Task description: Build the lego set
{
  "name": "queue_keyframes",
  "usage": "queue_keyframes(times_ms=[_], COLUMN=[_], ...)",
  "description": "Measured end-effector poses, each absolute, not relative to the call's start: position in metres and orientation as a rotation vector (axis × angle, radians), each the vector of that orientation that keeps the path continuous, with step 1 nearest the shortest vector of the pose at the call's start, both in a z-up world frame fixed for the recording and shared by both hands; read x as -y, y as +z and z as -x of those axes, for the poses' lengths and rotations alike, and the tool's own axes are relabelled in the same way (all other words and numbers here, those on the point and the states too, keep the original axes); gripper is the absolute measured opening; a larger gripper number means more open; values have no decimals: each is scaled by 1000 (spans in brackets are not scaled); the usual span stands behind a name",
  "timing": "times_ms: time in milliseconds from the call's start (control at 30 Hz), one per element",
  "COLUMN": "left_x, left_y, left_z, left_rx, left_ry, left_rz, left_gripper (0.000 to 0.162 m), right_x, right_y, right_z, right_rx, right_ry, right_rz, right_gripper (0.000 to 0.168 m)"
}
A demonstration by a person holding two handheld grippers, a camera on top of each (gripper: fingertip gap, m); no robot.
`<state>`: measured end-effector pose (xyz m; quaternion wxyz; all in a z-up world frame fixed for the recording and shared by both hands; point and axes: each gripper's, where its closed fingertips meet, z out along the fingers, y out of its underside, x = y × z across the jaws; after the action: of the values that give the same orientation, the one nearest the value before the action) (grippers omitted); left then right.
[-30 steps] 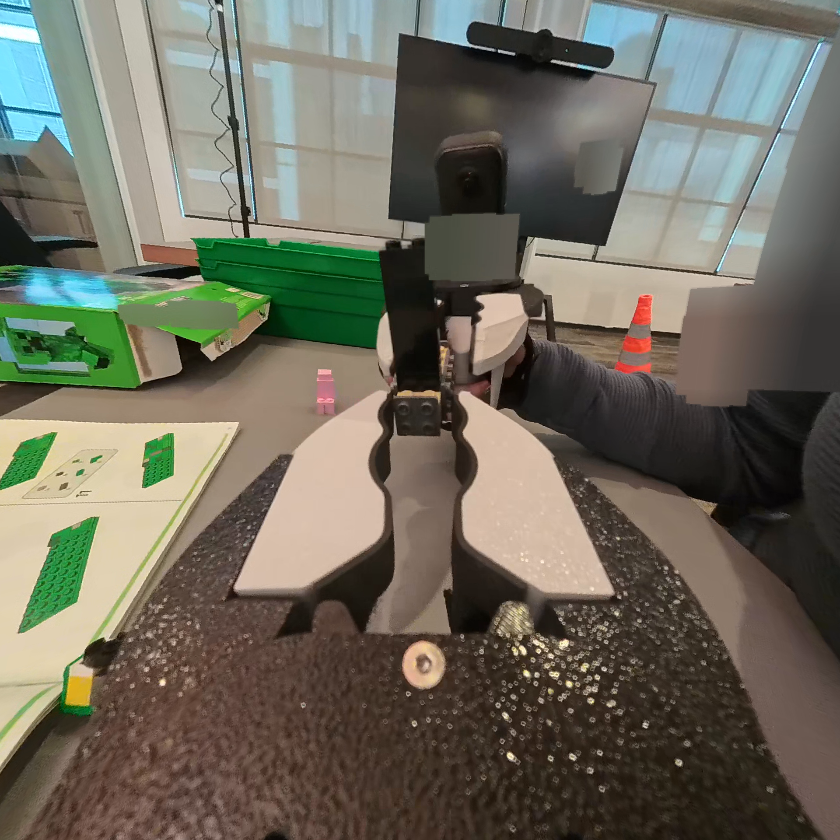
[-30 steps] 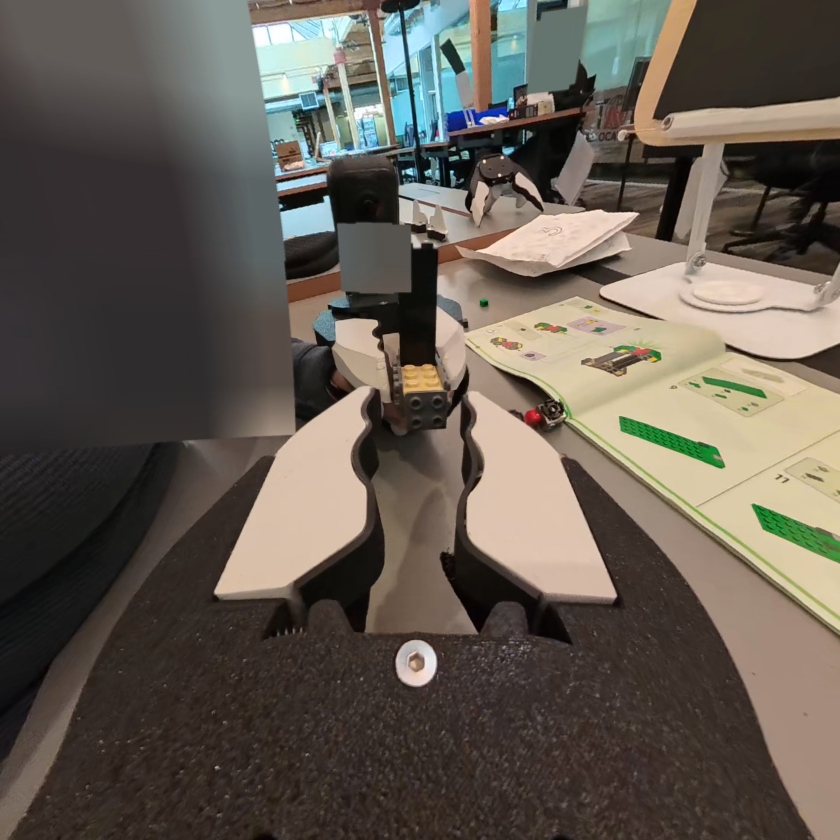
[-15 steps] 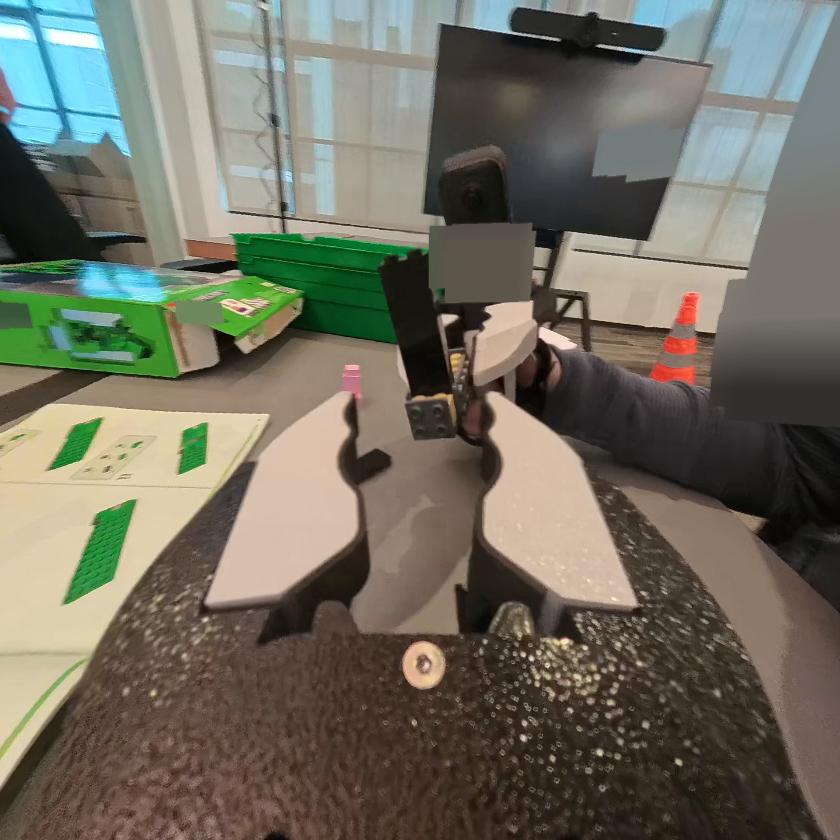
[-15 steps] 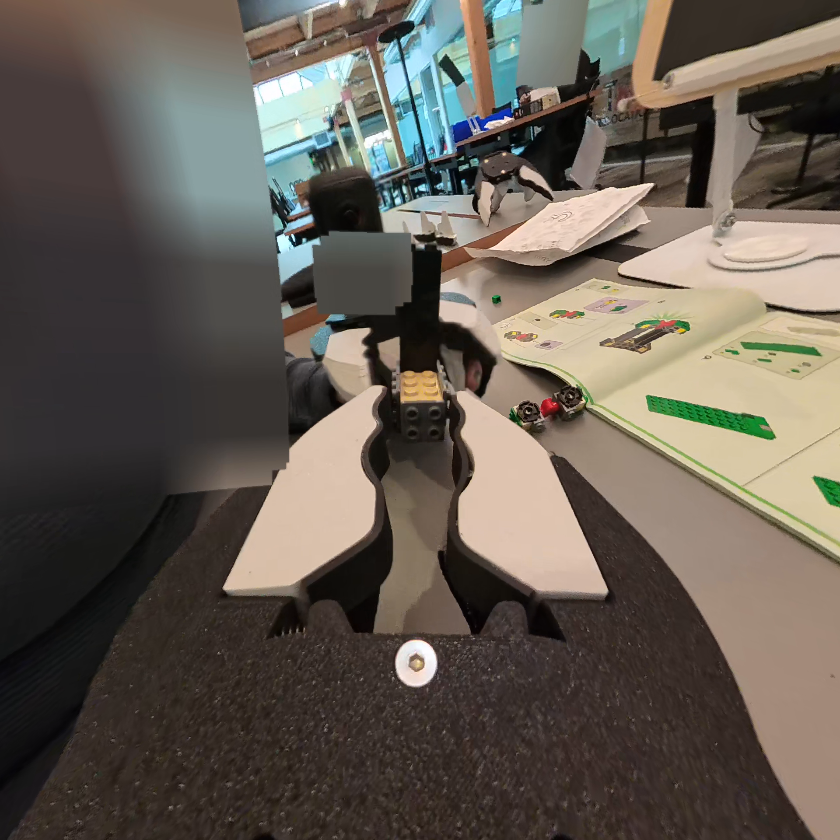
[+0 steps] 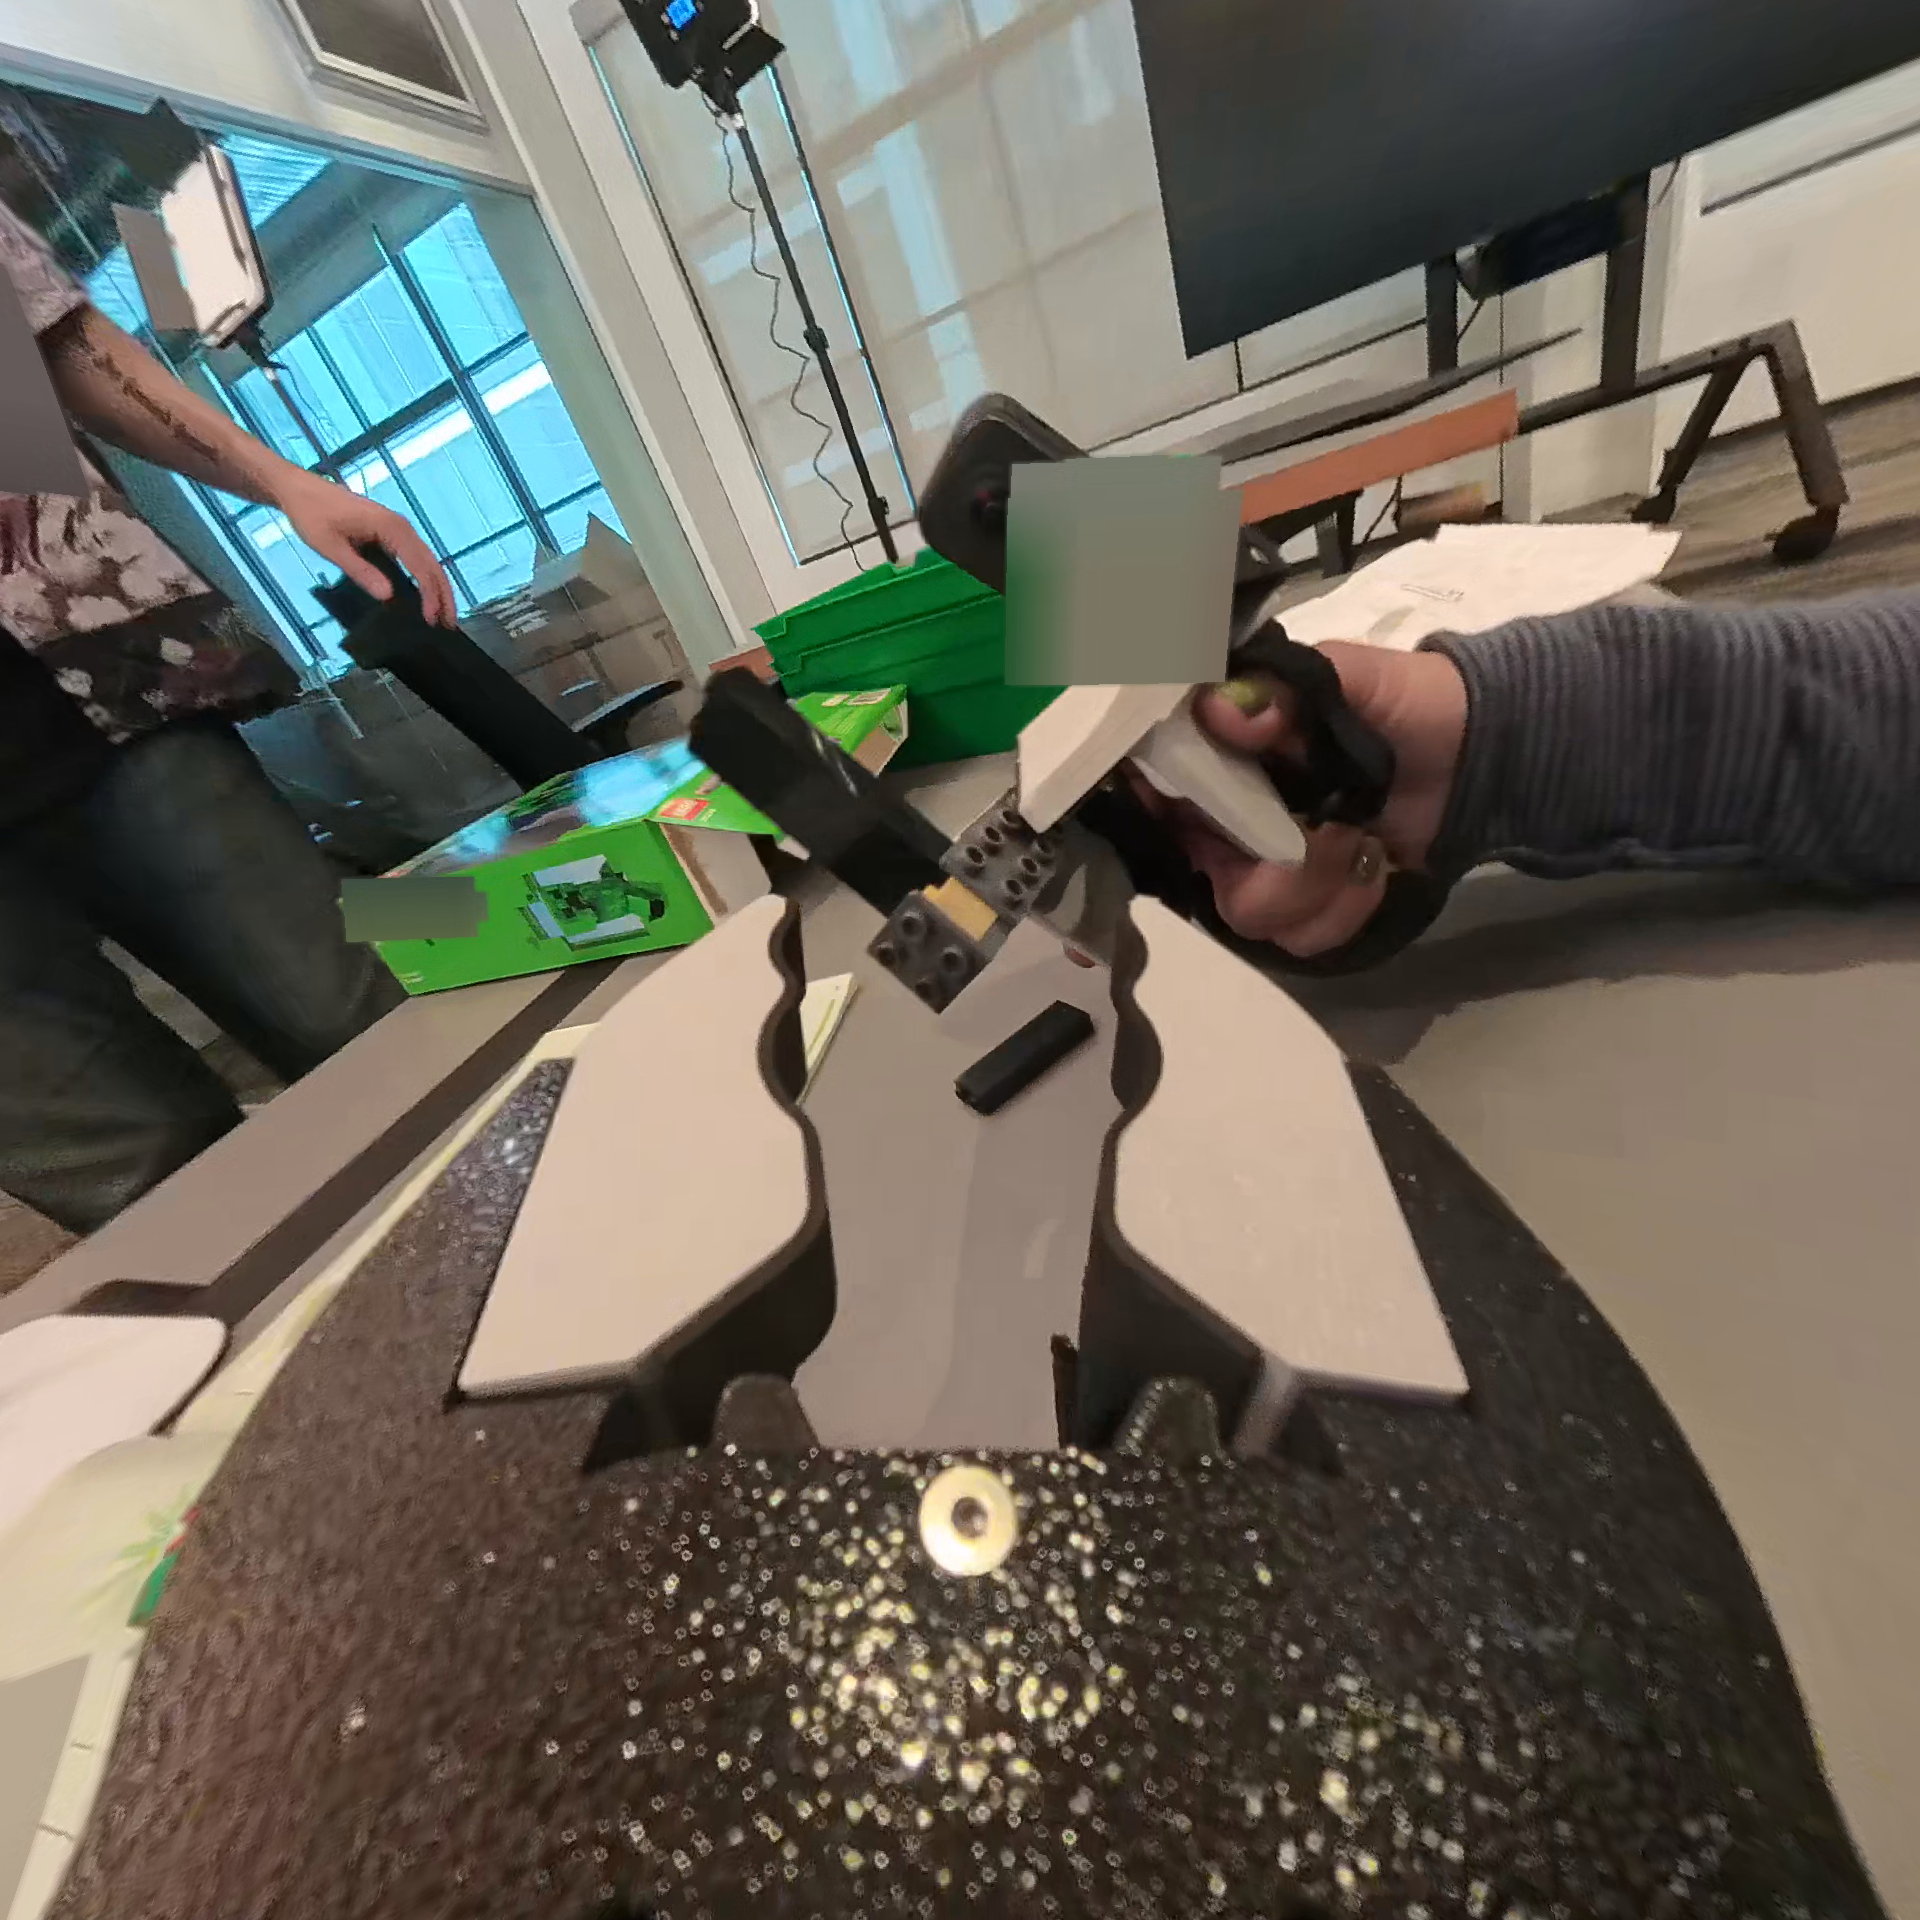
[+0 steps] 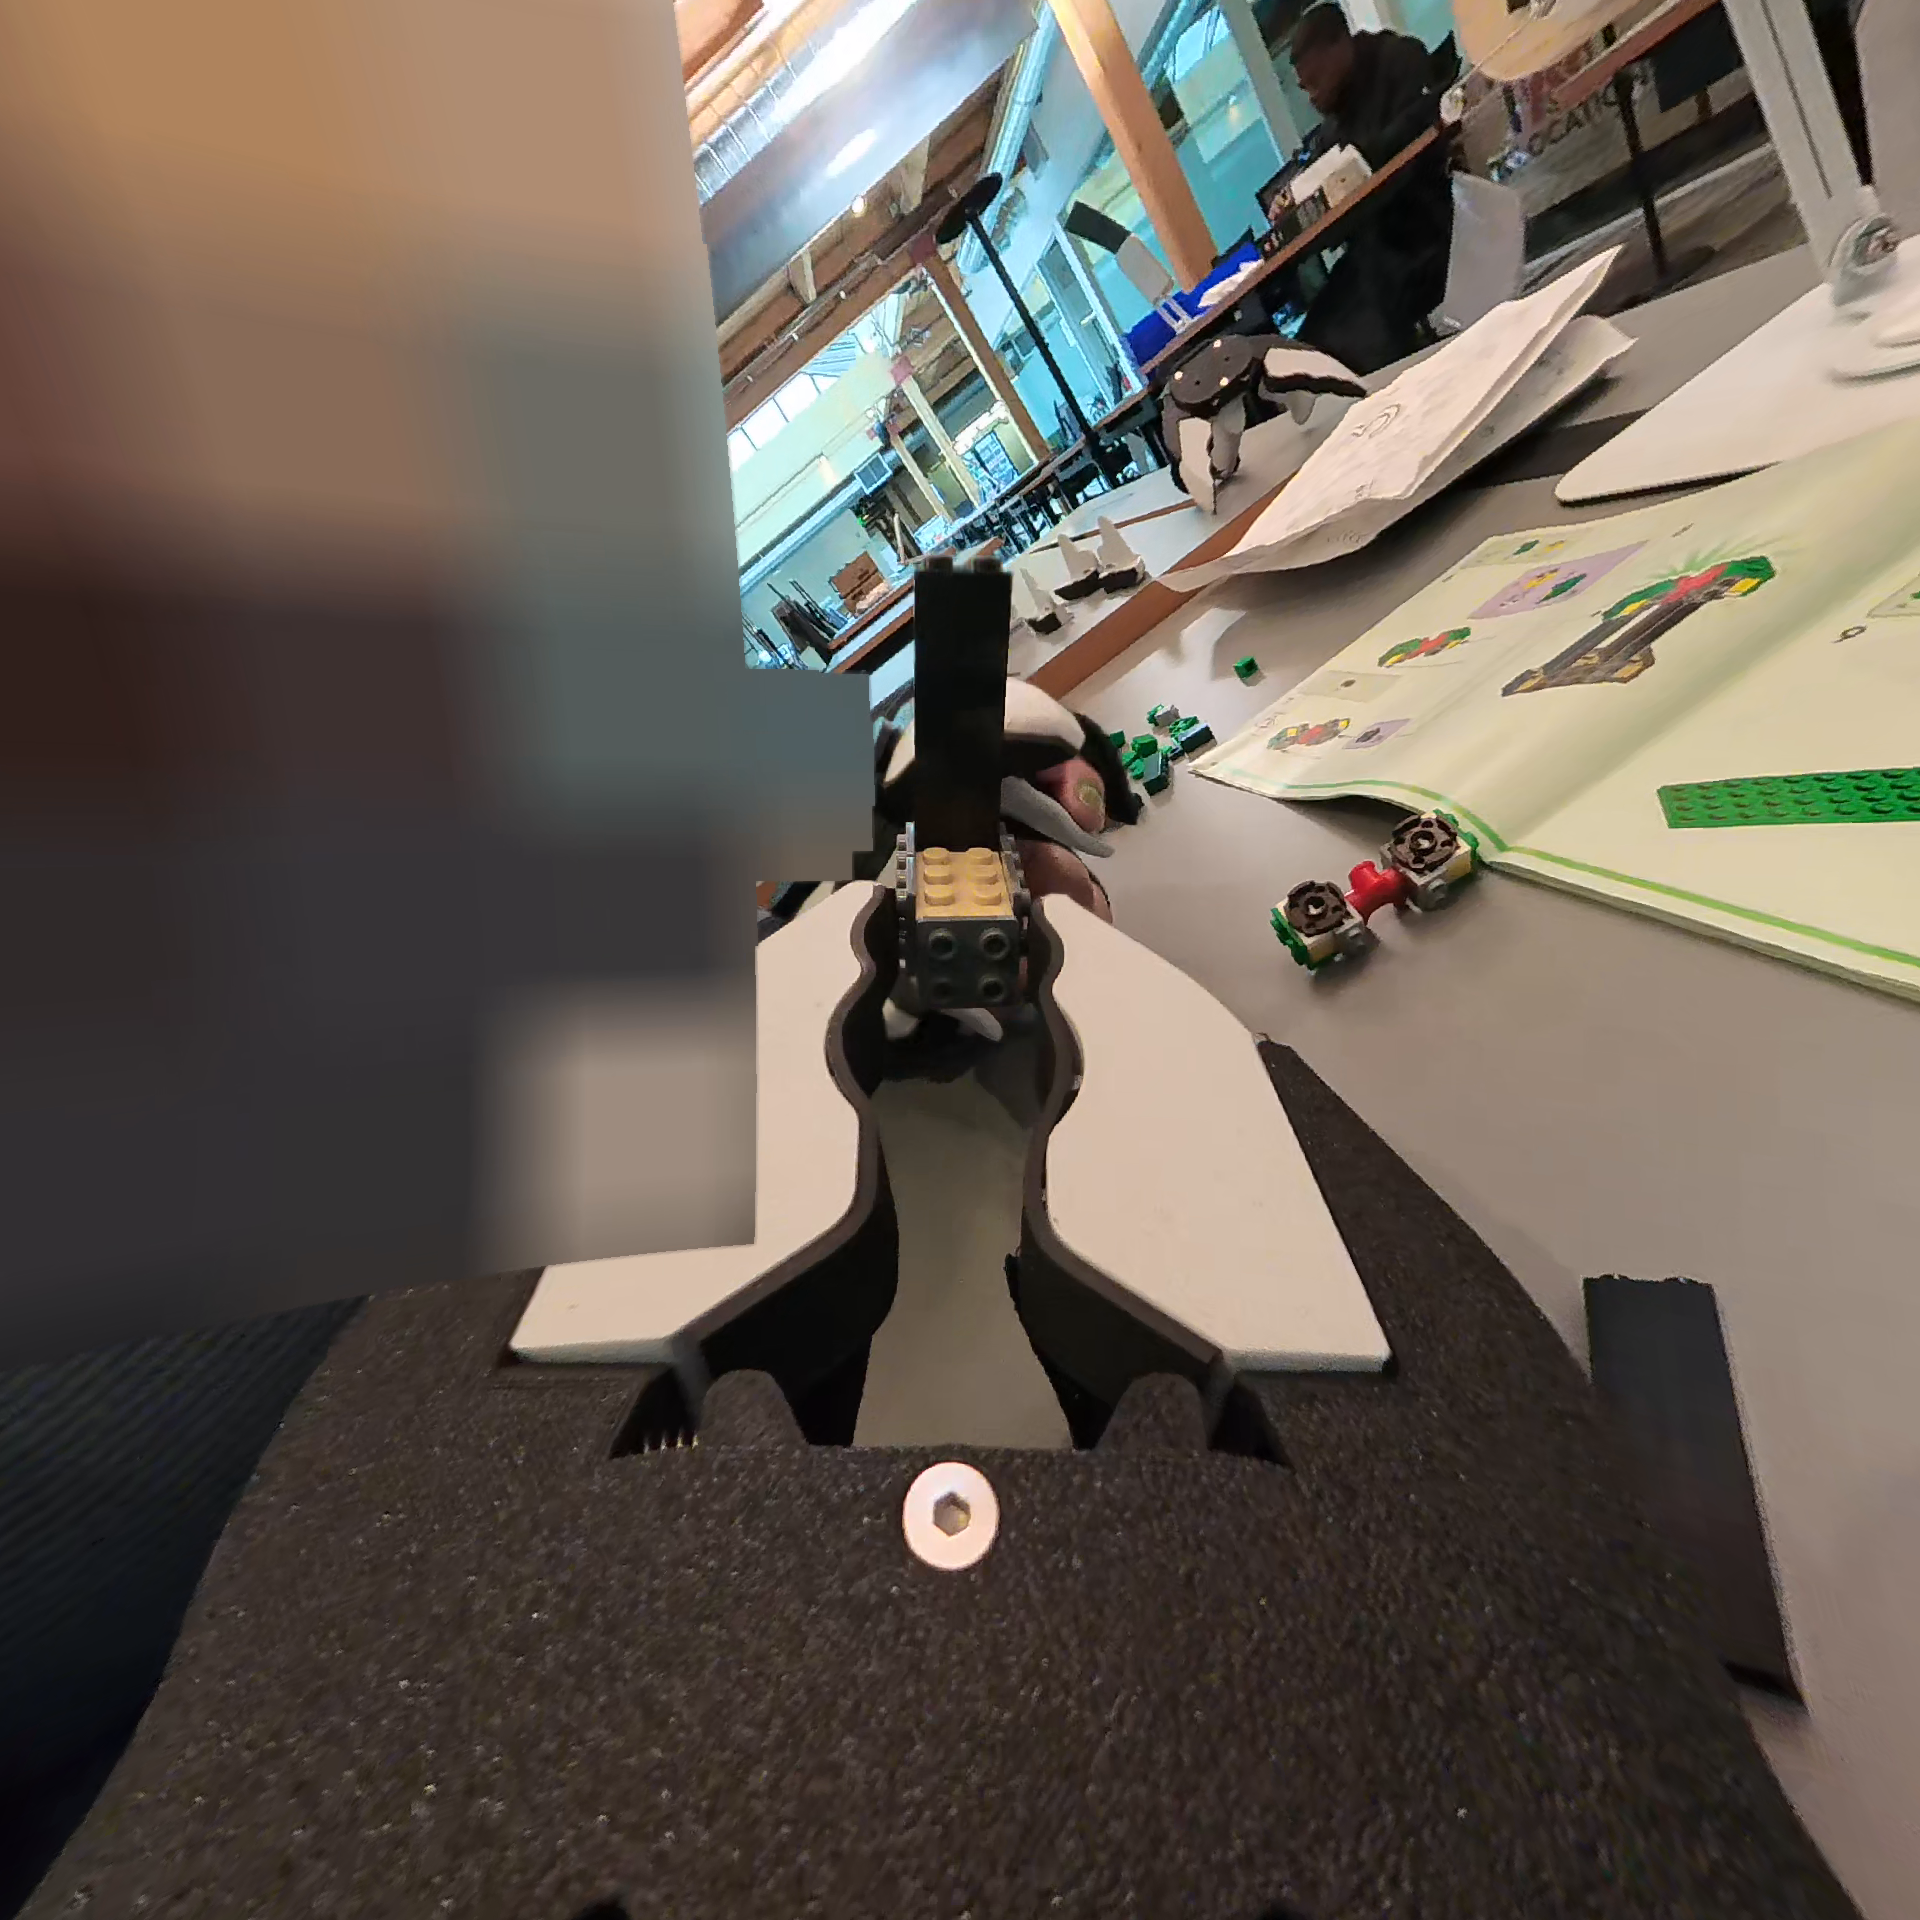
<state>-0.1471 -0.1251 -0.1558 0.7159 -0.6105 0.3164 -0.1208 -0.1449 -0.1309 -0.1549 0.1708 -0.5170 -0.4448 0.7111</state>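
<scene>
The lego build is a tall black column (image 6: 961, 707) on a grey and tan studded base (image 6: 961, 935). My right gripper (image 6: 961, 925) is shut on the sides of that base and holds the build above the table. In the left wrist view the build (image 5: 831, 810) leans to the left, held by the right gripper (image 5: 1049, 831). My left gripper (image 5: 956, 935) is open and empty, just short of the base. A small black brick (image 5: 1023, 1055) lies on the table between its fingertips. In the right wrist view the left gripper (image 6: 1049, 727) is partly hidden behind the column.
An open instruction booklet (image 6: 1662, 748) lies on the right, with a small red and tan sub-assembly (image 6: 1371, 899) and several loose green pieces (image 6: 1164, 743) beside it. A green set box (image 5: 540, 883) and green bins (image 5: 883, 644) stand at the back. A person (image 5: 156, 727) stands at the table's left. Both grippers' tips are close together, under 4 cm apart.
My left gripper let go of the base, opened and drew back, tilting its view. My right gripper closed on the base and now holds the build alone. A small black brick now lies on the table.
</scene>
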Motion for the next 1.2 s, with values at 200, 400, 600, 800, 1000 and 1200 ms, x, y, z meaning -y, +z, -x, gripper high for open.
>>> queue_keyframes(times_ms=[200, 400, 600, 800, 1000, 1200], left_x=[125, 125, 127, 128, 127, 127], left_y=[-152, -152, -147, -143, -139, -140], left_z=[151, 150, 146, 150, 156, 155], left_rx=[-566, -492, -437, -400, -358, -364], left_ry=[-601, -816, -945, -983, -1014, -1006], left_rz=[1405, 1427, 1402, 1369, 1342, 1343], left_gripper=[46, 33, 35, 33, 32, 33], right_x=[125, 123, 123, 125, 125, 126], right_y=[-150, -146, -144, -142, -140, -142], right_z=[142, 140, 141, 141, 141, 143], right_rx=[1228, 1216, 1220, 1227, 1220, 1230], right_ry=[1986, 1942, 1905, 1878, 1881, 1860], right_rz=[1411, 1341, 1313, 1280, 1262, 1254], right_gripper=[23, 23, 23, 23, 23, 23])
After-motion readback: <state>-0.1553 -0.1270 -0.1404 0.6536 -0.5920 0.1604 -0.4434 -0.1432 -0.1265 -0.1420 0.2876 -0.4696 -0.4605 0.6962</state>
